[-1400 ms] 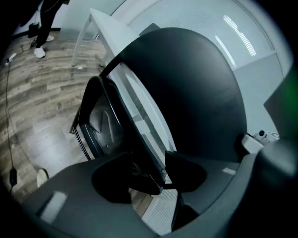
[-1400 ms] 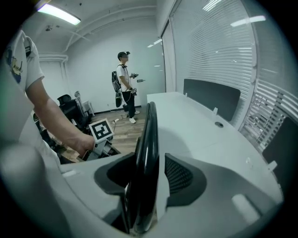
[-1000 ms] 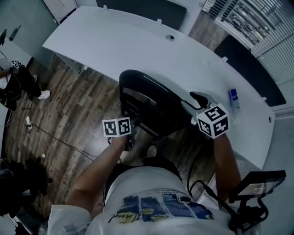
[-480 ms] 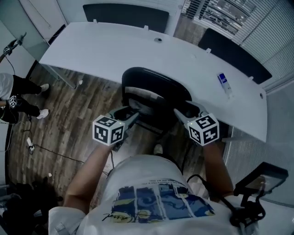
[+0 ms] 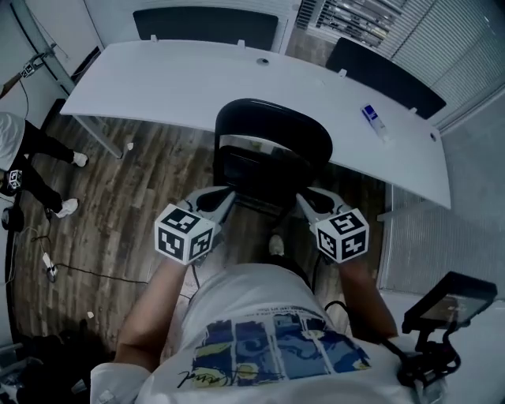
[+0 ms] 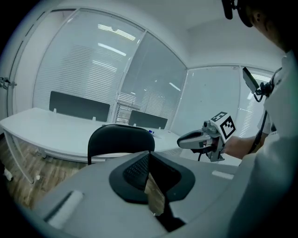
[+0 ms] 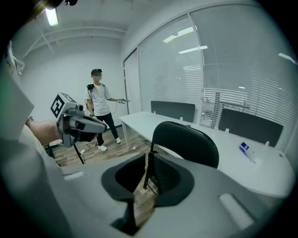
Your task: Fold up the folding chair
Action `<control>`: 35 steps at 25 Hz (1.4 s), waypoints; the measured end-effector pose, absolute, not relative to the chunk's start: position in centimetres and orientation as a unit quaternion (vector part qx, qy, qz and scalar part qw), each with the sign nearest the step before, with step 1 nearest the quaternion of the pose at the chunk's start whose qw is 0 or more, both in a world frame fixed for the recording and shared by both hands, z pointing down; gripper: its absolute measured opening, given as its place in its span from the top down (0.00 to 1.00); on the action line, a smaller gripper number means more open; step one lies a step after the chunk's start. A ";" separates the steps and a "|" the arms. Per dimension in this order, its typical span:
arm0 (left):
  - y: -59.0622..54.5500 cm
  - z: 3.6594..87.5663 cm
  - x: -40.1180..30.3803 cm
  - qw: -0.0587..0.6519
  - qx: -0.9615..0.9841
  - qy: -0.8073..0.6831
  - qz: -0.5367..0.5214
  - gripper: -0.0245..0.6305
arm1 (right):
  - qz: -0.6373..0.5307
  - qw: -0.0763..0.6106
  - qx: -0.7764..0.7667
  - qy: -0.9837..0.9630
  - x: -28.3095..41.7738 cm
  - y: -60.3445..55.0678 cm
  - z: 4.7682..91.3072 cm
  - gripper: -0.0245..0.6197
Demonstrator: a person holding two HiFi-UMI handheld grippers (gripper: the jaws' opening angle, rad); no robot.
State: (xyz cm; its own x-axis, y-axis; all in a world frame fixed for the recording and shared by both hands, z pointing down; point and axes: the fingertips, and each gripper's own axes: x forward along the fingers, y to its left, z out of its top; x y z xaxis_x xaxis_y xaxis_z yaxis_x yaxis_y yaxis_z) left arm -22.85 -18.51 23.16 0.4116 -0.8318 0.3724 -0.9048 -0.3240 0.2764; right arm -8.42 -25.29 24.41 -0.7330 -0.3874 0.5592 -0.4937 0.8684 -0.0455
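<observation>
The black folding chair (image 5: 272, 136) stands in front of me, close to the white desk (image 5: 173, 79), with its rounded backrest (image 7: 186, 139) towards the desk. My left gripper (image 5: 229, 192) hovers at the chair's near left side. Its jaws are shut with nothing in them, and in the left gripper view they (image 6: 150, 162) point over the backrest (image 6: 120, 138). My right gripper (image 5: 301, 196) hovers at the near right side. Its jaws (image 7: 148, 172) have just been closing and stand open by a narrow gap, with nothing between them. Neither gripper touches the chair.
A small blue-and-white box (image 5: 374, 120) lies on the desk's right part. Dark chair backs (image 5: 205, 24) stand behind the desk. A person (image 7: 100, 109) stands on the wooden floor at the left, where cables (image 5: 47, 260) lie. A monitor on a stand (image 5: 450, 304) is at lower right.
Both grippers have left the chair's sides, risen and drawn back towards me. The left jaws have shut and the right jaws have narrowed. The chair now sits more centred in the head view.
</observation>
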 end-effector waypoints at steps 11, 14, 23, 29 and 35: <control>-10.9 23.5 -22.3 0.240 0.826 -0.504 0.075 0.95 | 0.077 0.303 0.267 -0.912 -7.1 -15.5 23.6 0.96; -9.6 23.3 -21.3 0.236 0.830 -0.498 0.084 0.95 | 0.078 0.302 0.266 -0.912 -6.1 -13.9 23.7 0.96; -5.1 21.5 -18.1 0.243 0.836 -0.482 0.095 0.95 | 0.071 0.288 0.260 -0.919 -3.9 -8.6 21.8 0.96; 0.4 21.2 -12.5 0.235 0.840 -0.476 0.111 0.95 | 0.087 0.269 0.276 -0.919 1.7 -2.2 21.8 0.96; 3.0 21.5 -8.4 0.235 0.834 -0.483 0.124 0.95 | 0.110 0.254 0.271 -0.922 5.6 0.7 22.8 0.96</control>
